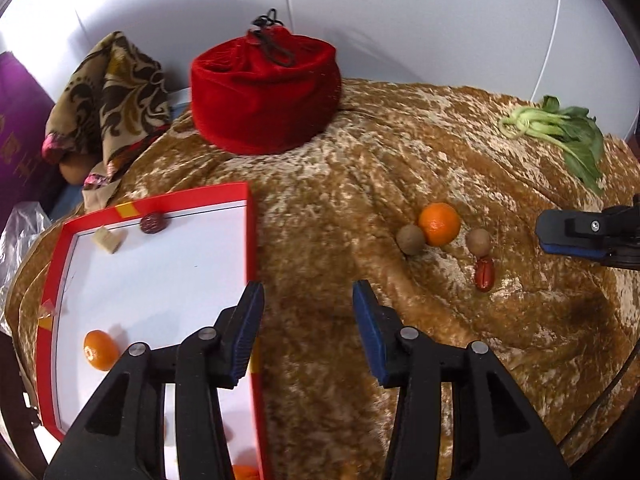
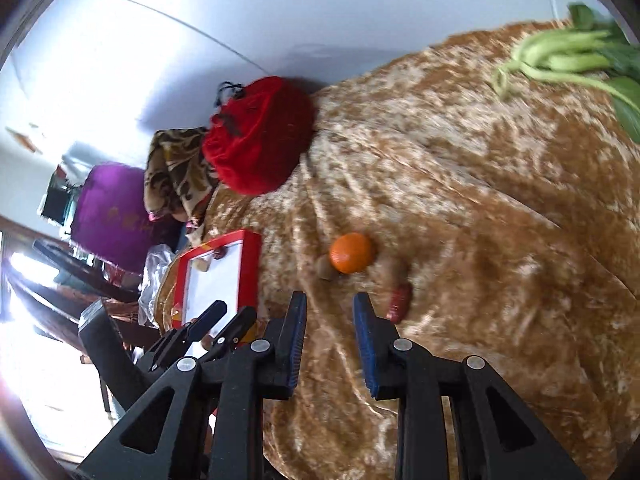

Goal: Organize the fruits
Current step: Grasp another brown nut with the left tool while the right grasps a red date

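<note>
The loose orange (image 2: 352,253) sits centre frame on the golden cloth (image 2: 500,220), just above and ahead of the empty, narrowly parted right gripper (image 2: 330,300), nearer it than the empty, moderately parted left gripper (image 1: 308,286).

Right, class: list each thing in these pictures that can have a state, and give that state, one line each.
Left gripper: open, empty.
Right gripper: open, empty.
Red pouch: drawstring pulled shut.
Red box: open, no lid on it.
Orange in the box: already put away.
Orange on the cloth: still outside the box.
Red date on the cloth: still outside the box.
</note>
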`<state>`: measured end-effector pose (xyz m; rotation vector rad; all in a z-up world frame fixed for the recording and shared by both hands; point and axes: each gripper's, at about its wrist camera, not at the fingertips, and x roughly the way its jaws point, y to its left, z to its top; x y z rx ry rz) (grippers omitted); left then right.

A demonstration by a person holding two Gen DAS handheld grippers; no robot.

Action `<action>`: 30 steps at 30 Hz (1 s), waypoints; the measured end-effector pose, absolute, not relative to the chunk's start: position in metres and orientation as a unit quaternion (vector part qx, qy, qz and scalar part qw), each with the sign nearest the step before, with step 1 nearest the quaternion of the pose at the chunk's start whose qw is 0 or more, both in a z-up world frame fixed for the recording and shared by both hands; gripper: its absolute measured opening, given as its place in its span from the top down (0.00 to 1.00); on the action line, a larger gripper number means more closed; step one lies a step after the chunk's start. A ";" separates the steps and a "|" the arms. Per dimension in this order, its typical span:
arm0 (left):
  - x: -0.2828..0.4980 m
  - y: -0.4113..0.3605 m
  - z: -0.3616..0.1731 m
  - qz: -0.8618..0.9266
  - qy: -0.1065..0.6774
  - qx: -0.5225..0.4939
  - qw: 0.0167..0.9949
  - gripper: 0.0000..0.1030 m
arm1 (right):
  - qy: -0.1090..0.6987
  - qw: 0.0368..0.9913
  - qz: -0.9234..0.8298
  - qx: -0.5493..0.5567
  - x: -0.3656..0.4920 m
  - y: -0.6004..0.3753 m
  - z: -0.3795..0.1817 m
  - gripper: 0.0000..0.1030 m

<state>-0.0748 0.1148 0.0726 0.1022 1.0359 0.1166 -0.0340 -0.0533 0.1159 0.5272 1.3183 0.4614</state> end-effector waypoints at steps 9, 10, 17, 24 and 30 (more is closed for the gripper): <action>-0.068 0.098 0.060 0.044 0.507 0.069 0.858 0.57 | 0.633 0.706 0.182 0.258 -0.029 -0.069 0.088 0.74; -0.067 0.096 0.060 0.043 0.507 0.071 0.858 0.57 | 0.637 0.703 0.183 0.258 -0.028 -0.067 0.086 0.73; -0.062 0.098 0.062 0.045 0.504 0.067 0.860 0.57 | 0.667 0.688 0.173 0.227 -0.025 -0.046 0.060 0.72; -0.061 0.097 0.064 0.038 0.501 0.066 0.862 0.57 | 0.675 0.692 0.151 0.207 -0.021 -0.037 0.039 0.79; -0.059 0.075 0.069 -0.003 0.484 0.075 0.872 0.57 | 0.667 0.691 0.151 0.233 -0.023 -0.056 0.047 0.84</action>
